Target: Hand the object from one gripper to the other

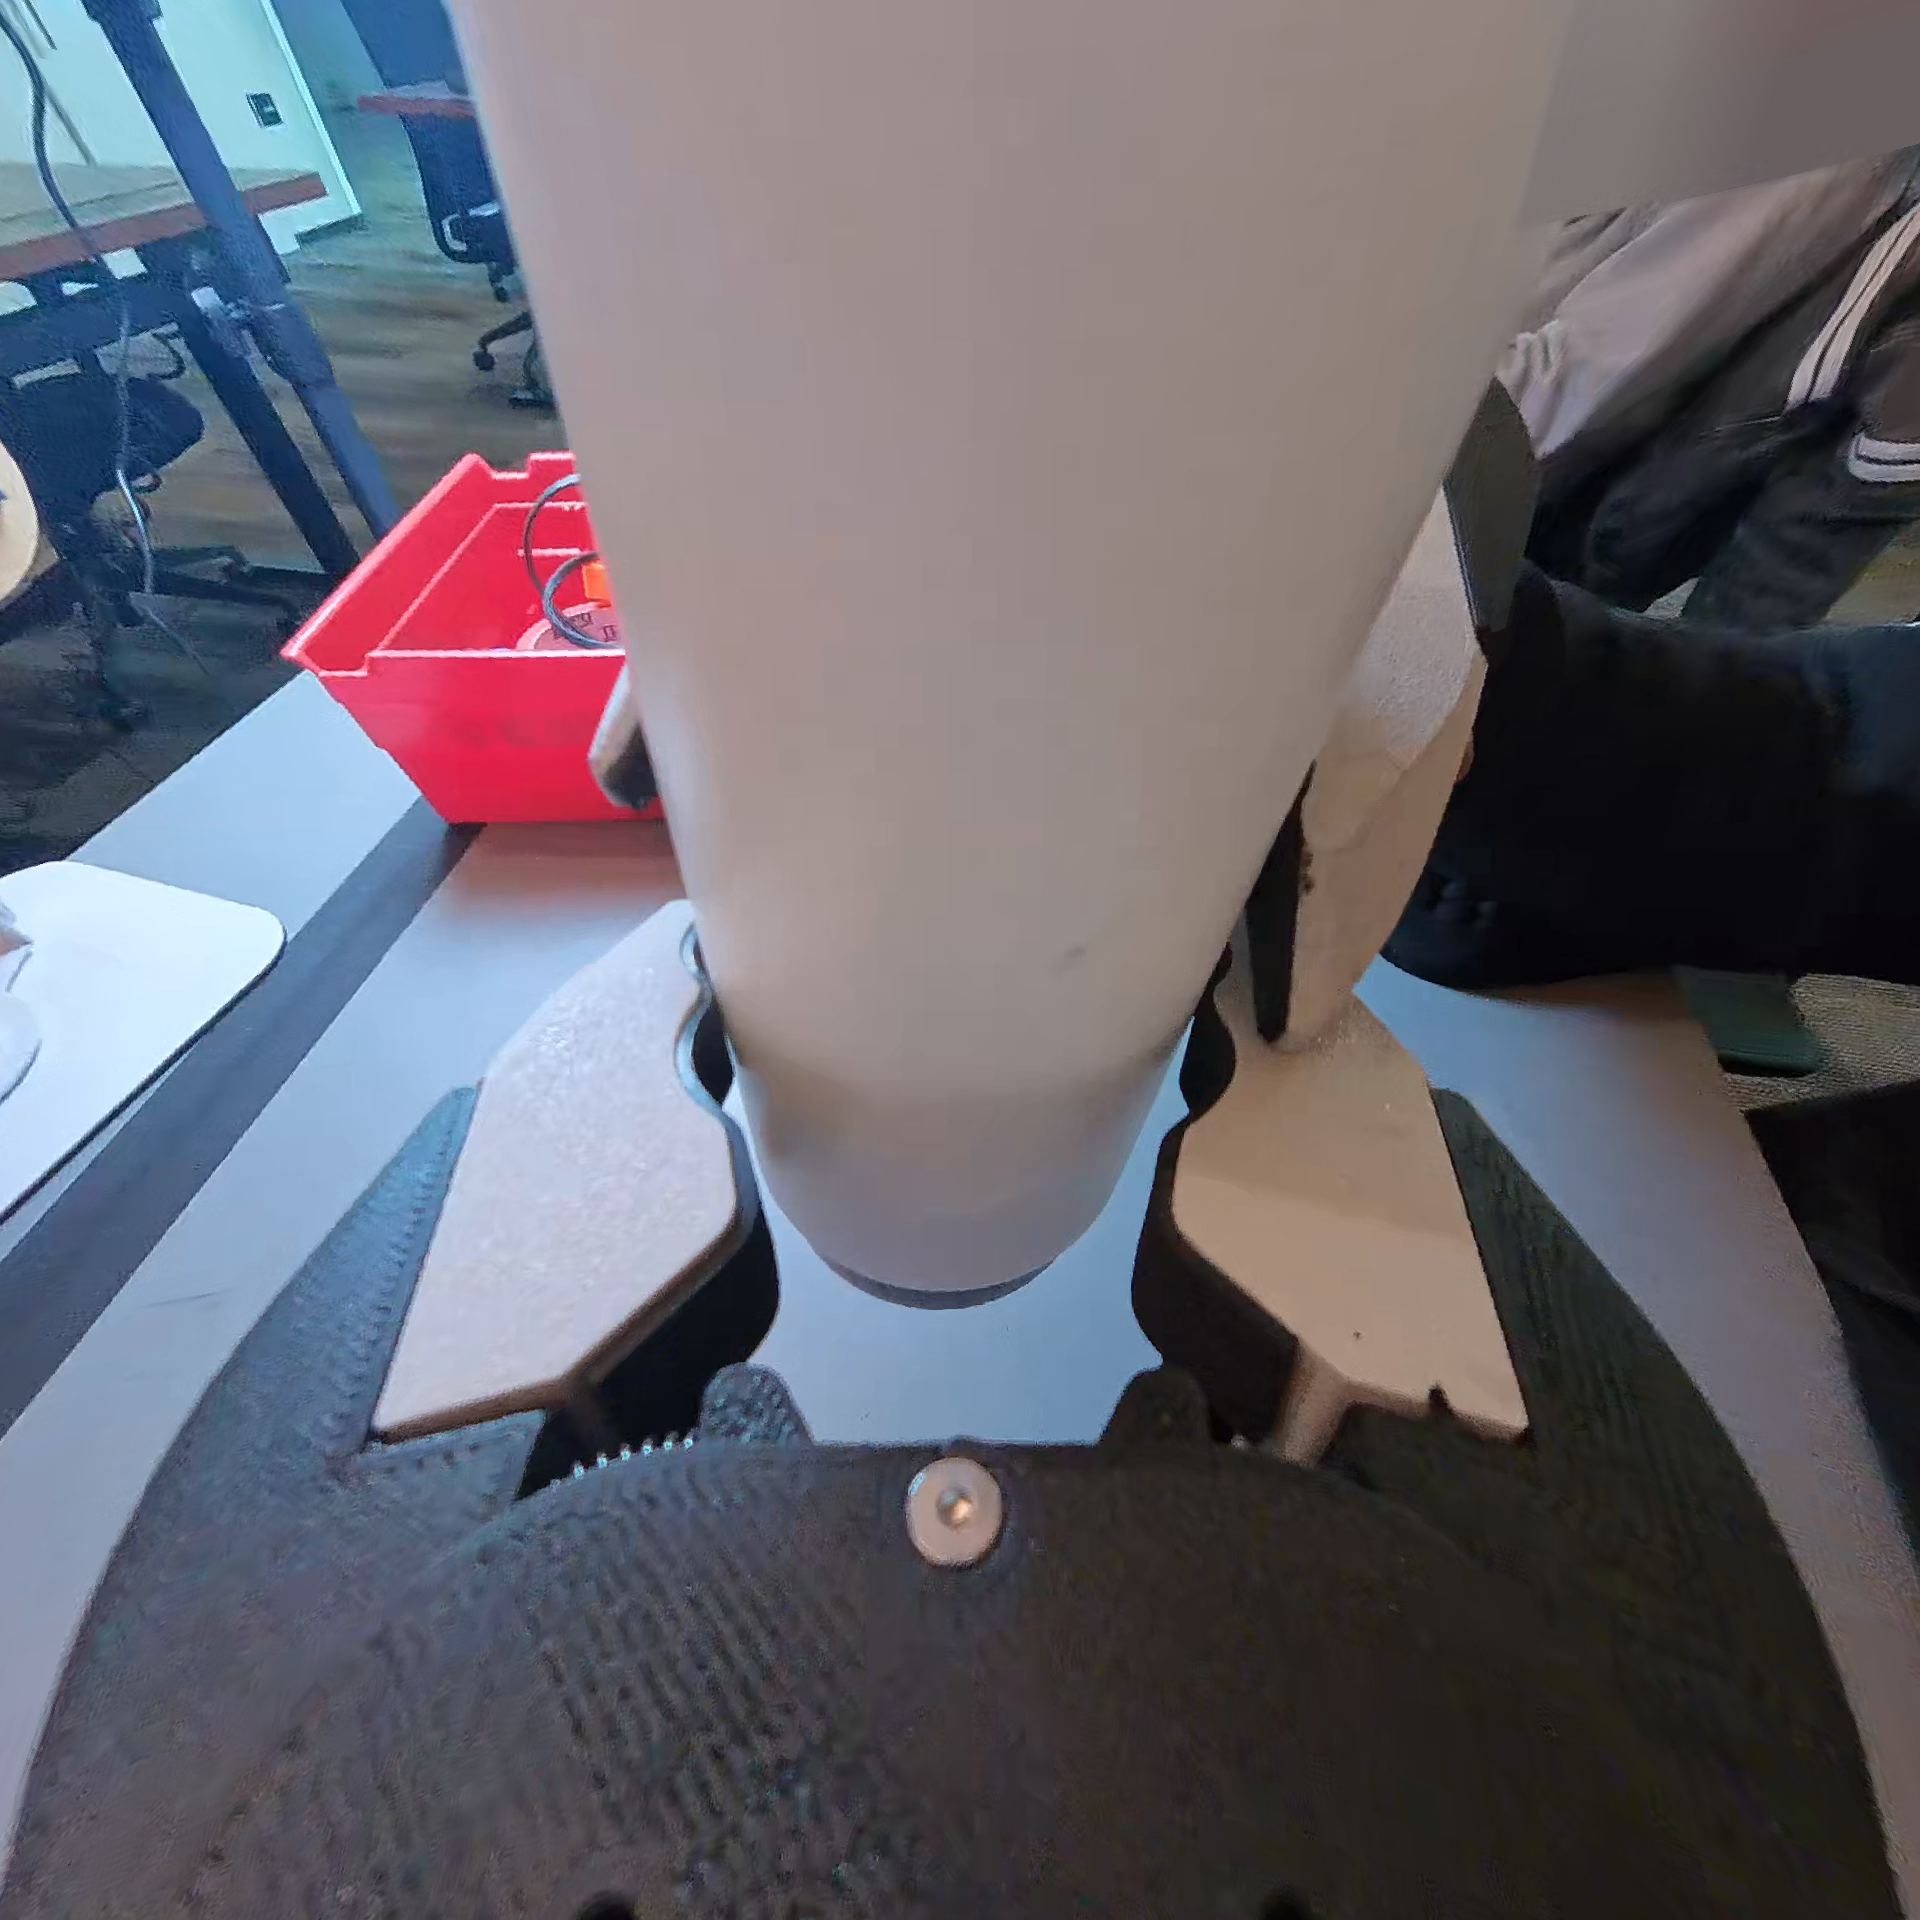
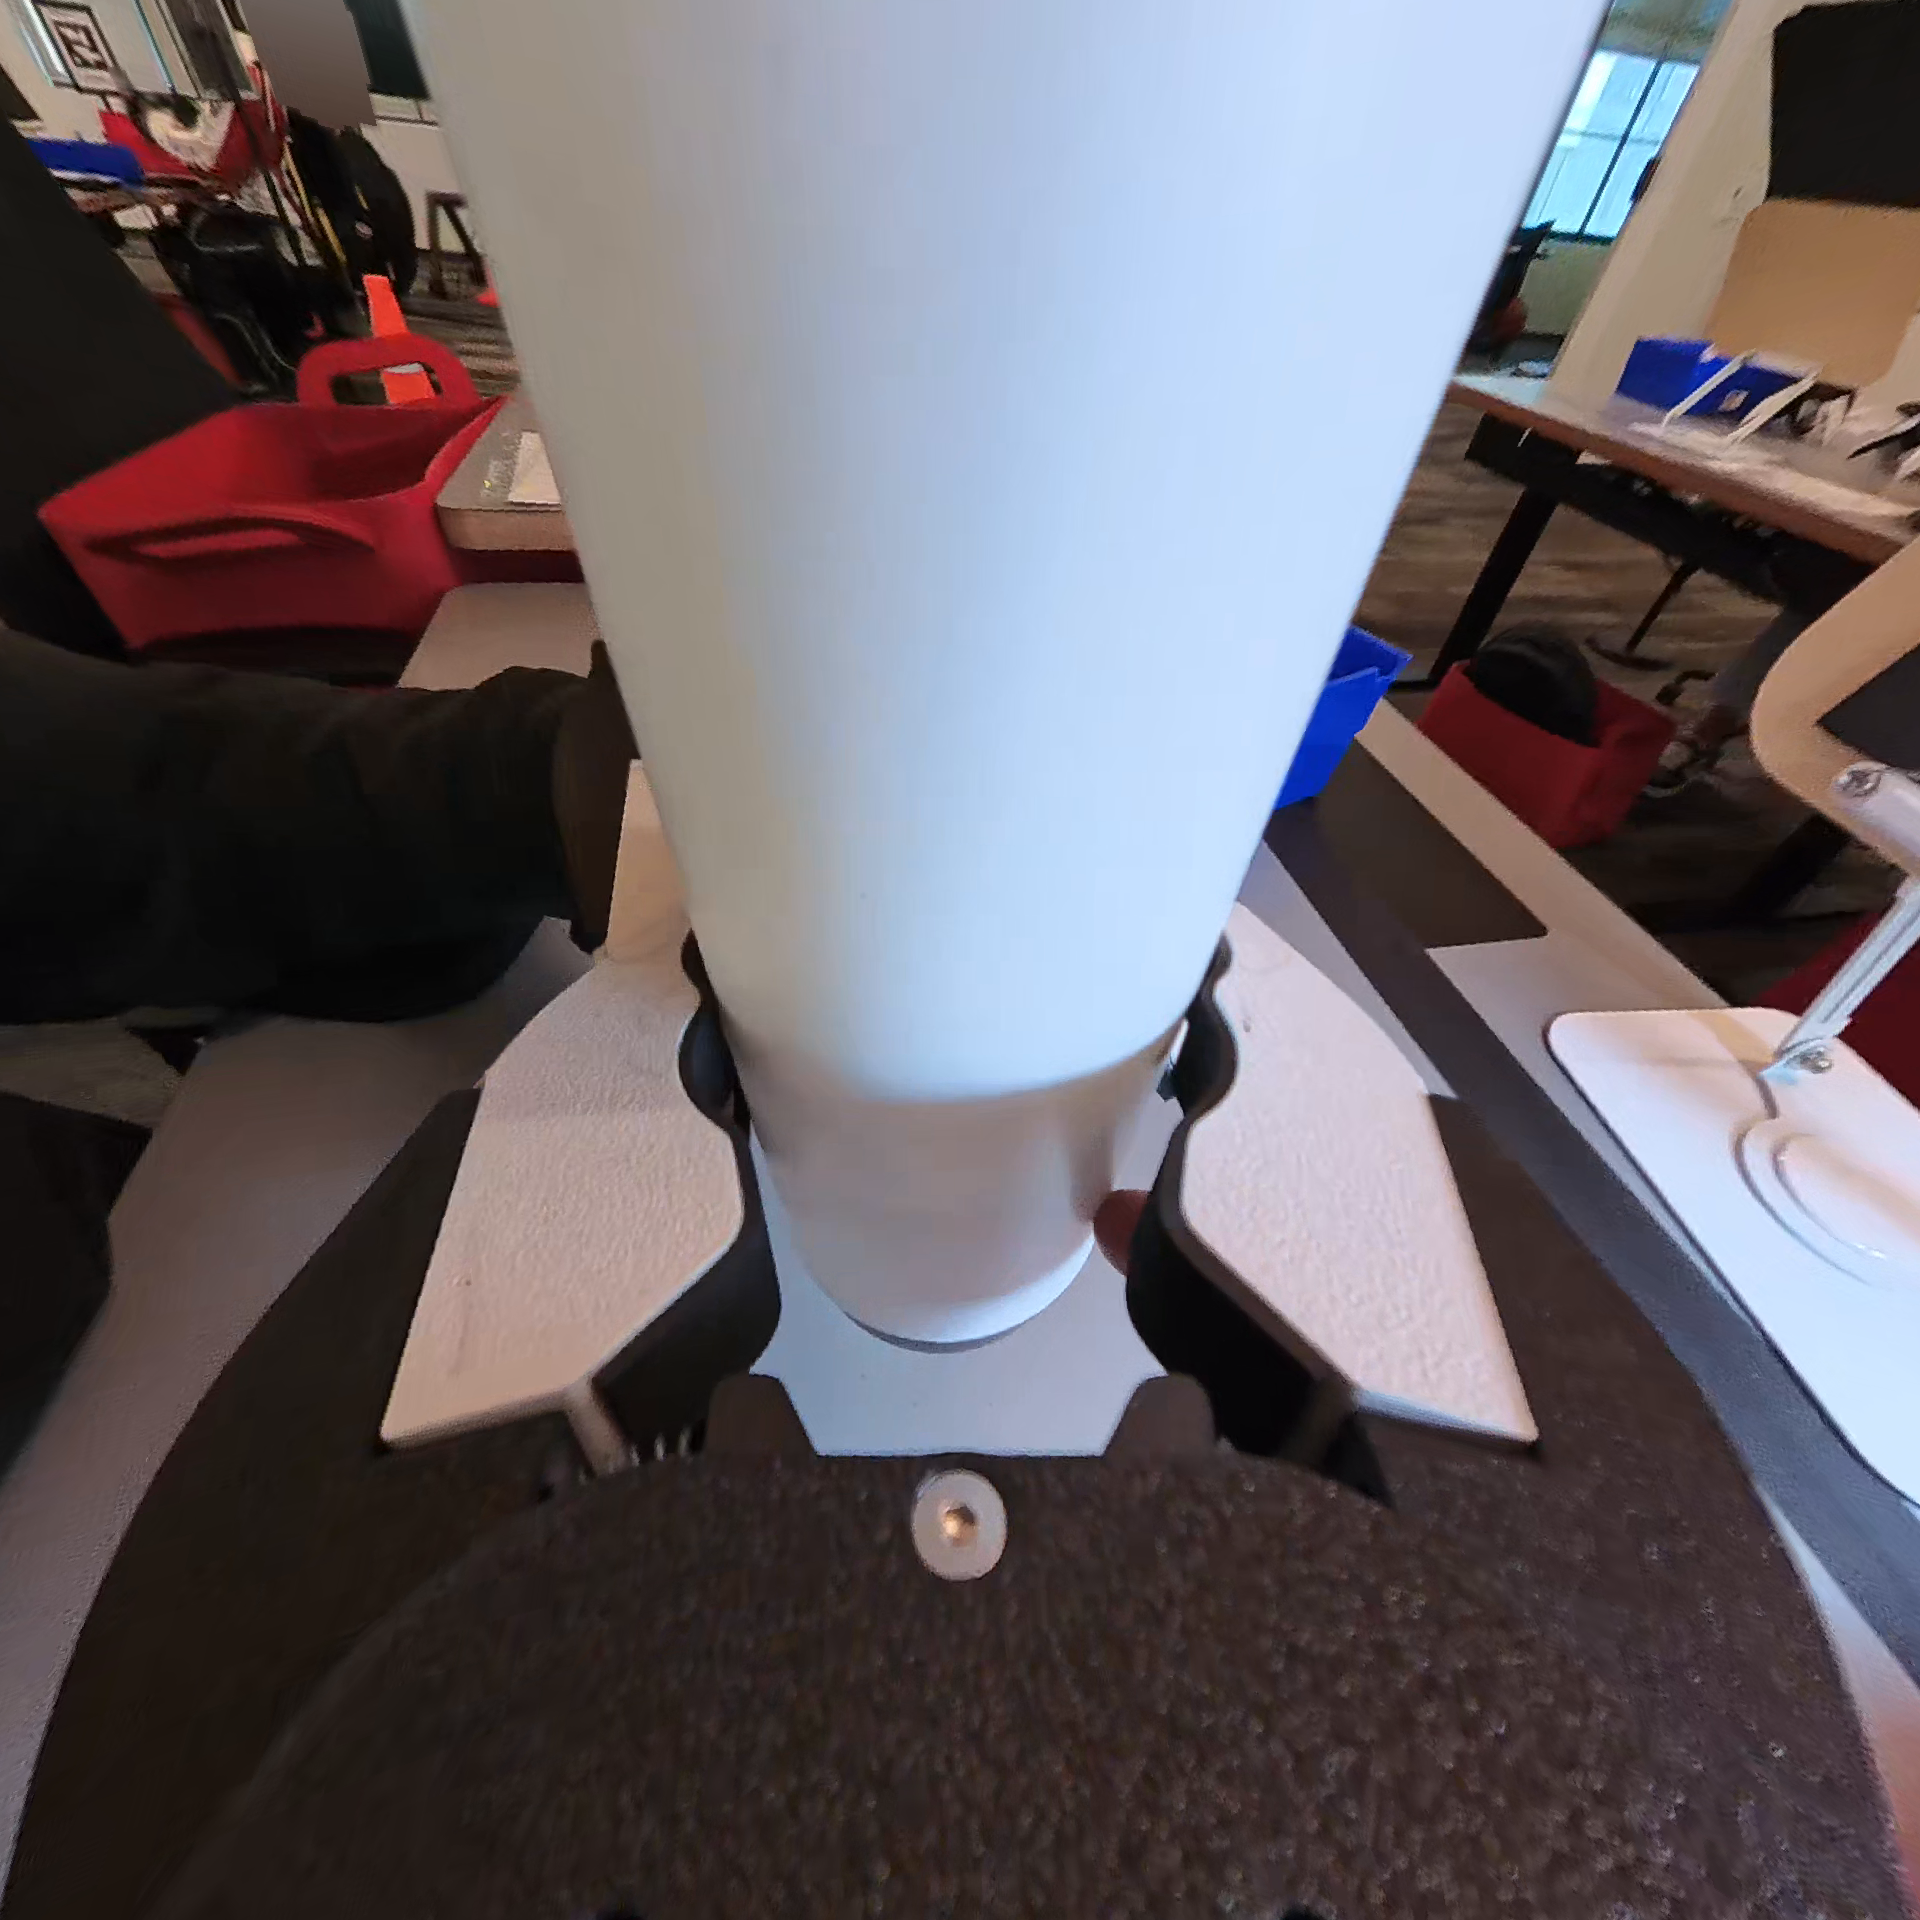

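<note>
A tall white tapered cup (image 1: 966, 623) stands upright between the fingers of both grippers, its base just over the grey table (image 1: 260, 1195). My left gripper (image 1: 956, 1008) is shut on the cup's lower part, with both pads touching its sides. My right gripper (image 2: 951, 1018) grips the same cup (image 2: 977, 571) low down from the opposite side. The right gripper's white fingers (image 1: 1382, 790) show behind the cup in the left wrist view. A black sleeve (image 2: 260, 821) reaches in from the left in the right wrist view. The cup's top is out of frame.
A red bin (image 1: 468, 665) holding cables sits on the table behind the cup. A white stand base (image 2: 1714, 1132) is at the right, and another white base (image 1: 114, 987) is at the left. A blue bin (image 2: 1335, 717) sits behind the cup. Desks, chairs and red bags stand farther off. The left gripper's tips are roughly 4 cm from the right gripper's.
</note>
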Demonstrator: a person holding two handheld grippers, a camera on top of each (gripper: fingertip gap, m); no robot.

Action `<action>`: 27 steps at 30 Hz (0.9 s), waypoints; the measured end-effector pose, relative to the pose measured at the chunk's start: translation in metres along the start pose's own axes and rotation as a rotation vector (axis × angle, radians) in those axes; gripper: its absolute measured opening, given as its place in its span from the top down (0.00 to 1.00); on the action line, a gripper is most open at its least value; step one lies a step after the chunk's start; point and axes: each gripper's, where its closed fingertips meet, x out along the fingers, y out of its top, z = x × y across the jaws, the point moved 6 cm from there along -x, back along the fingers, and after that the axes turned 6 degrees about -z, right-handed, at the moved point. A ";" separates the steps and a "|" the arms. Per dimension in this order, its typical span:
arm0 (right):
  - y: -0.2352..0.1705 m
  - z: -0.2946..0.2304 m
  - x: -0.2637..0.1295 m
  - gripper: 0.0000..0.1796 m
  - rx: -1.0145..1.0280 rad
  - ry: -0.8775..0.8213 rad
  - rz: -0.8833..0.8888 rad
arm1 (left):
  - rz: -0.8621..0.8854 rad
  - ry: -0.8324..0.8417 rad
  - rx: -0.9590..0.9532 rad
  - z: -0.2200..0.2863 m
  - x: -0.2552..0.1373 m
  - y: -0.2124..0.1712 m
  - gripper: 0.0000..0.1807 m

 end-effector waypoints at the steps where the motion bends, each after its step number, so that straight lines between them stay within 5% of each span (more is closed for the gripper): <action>1: -0.002 0.001 0.001 0.52 0.005 0.005 -0.003 | -0.011 -0.002 -0.003 -0.001 0.001 -0.002 0.52; 8: -0.004 0.002 0.001 0.53 -0.024 0.022 0.010 | -0.031 -0.002 0.005 -0.002 -0.001 -0.004 0.52; 18: -0.005 0.011 -0.011 0.52 -0.037 -0.036 0.006 | 0.186 0.002 -0.028 -0.012 -0.066 0.025 0.54; 27: -0.011 -0.013 0.023 0.52 -0.087 0.029 -0.073 | 0.126 0.001 0.054 0.006 -0.040 0.027 0.47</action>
